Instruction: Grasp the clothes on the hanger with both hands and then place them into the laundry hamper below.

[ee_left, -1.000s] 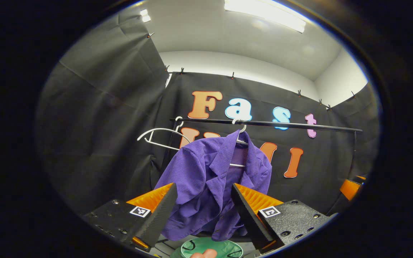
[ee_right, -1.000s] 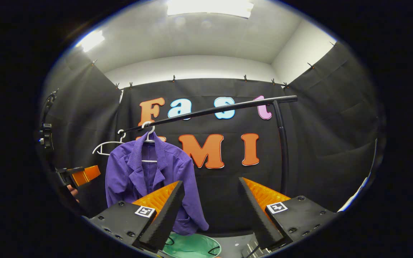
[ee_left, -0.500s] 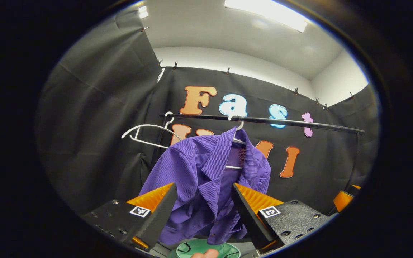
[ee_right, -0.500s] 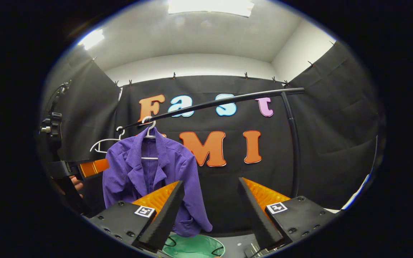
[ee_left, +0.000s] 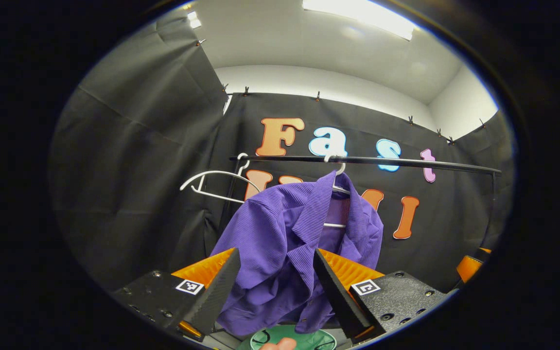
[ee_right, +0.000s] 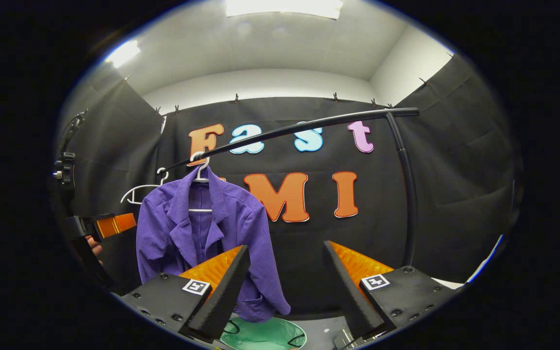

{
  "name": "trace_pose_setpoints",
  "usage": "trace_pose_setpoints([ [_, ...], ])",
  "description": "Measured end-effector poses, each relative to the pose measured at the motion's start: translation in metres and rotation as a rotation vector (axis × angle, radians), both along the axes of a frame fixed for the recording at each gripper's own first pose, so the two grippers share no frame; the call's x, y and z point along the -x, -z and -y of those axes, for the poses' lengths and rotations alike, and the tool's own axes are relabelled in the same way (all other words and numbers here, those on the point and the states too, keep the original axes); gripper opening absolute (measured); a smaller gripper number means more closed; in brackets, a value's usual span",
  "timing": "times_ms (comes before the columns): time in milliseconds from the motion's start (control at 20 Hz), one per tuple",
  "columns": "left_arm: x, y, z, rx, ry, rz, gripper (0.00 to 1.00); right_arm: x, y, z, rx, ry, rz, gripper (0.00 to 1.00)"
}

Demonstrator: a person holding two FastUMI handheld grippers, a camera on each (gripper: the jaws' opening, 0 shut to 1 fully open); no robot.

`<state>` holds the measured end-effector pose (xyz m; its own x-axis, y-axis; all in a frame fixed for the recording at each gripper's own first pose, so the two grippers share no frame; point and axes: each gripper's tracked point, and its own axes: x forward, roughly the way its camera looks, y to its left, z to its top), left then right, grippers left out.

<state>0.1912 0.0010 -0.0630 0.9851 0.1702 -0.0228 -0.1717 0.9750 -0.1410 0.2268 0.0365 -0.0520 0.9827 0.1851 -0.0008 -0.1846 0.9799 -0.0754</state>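
- The purple ribbed shirt [ee_left: 289, 243] hangs open-fronted on a white wire hanger [ee_left: 338, 192], hooked over the black clothes rail [ee_left: 406, 164]. A second, bare white hanger [ee_left: 212, 182] sits on the rail just beside it.
- The left gripper [ee_left: 274, 284] has its fingers spread wide with nothing between them, pointed at the shirt's front panel. The cloth looks near, but not yet inside the gap.
- The right gripper [ee_right: 285, 287] is equally spread and empty, aimed past the shirt's sleeve edge towards the wall.
- The round green mesh laundry hamper [ee_right: 265, 335] waits right under the hem.
- My advice: swing the right gripper over to the shirt, then pinch one shoulder with each (near the collar, I'd say) and lift the shirt clear of the hanger before lowering it.
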Motion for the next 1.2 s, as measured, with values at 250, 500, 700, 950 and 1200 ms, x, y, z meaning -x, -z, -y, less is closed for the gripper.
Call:
trace_pose_setpoints([
  [250,-0.006,-0.014,-0.007,-0.031,-0.029,-0.013,0.92,-0.023,-0.005,-0.023,0.009,-0.062,-0.013,0.97],
  [500,-0.019,-0.013,-0.013,-0.073,-0.009,-0.028,0.92,-0.061,0.012,-0.096,-0.007,-0.187,-0.075,0.98],
  [700,-0.025,0.009,-0.016,-0.022,0.054,0.01,0.95,-0.087,0.044,-0.153,-0.085,-0.207,-0.092,0.98],
  [950,-0.058,0.043,-0.039,-0.062,0.172,-0.041,0.92,-0.133,0.102,-0.192,-0.019,-0.147,-0.193,0.98],
  [1200,-0.084,0.056,-0.046,-0.01,0.245,-0.05,0.95,-0.174,0.127,-0.21,0.012,-0.076,-0.204,0.98],
])
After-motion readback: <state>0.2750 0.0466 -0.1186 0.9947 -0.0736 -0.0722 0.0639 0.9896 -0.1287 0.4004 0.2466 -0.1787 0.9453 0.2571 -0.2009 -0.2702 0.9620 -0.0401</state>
